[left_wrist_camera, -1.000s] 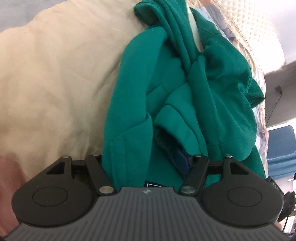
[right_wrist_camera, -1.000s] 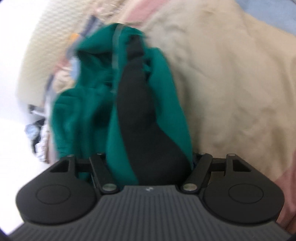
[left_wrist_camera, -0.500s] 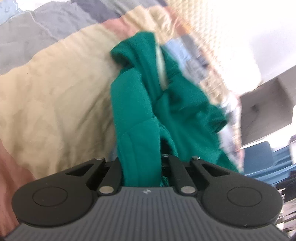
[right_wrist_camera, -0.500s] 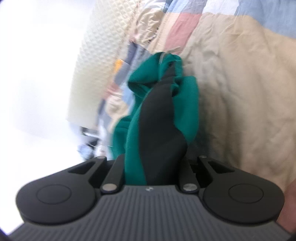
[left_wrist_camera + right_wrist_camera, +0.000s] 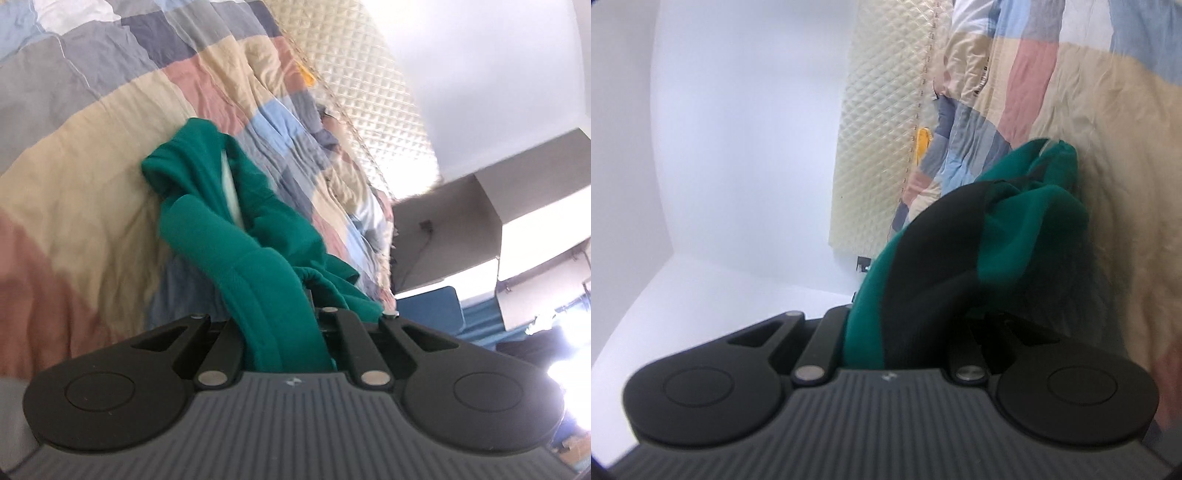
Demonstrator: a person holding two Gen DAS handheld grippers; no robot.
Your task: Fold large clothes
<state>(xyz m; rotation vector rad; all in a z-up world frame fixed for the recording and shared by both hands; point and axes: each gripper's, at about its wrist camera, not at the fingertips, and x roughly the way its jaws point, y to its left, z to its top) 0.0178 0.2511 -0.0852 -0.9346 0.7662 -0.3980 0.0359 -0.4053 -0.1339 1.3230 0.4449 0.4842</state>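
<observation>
Right wrist view: tongs (image 5: 897, 328) tips under green garment (image 5: 1030, 221).

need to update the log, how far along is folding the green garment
Early. Done: both grippers have a grip, the left gripper and right gripper each shut on the green garment. In hand: it stretches bunched and twisted above the patchwork quilt. Left: spreading it flat and every fold; none shows yet.

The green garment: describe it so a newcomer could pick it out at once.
Start at the bed's patchwork quilt of beige, pink, grey and blue blocks. On it lies the green garment, bunched, its near end rising into the left gripper. It is the only solid green cloth, with a black panel in the right wrist view.
</observation>
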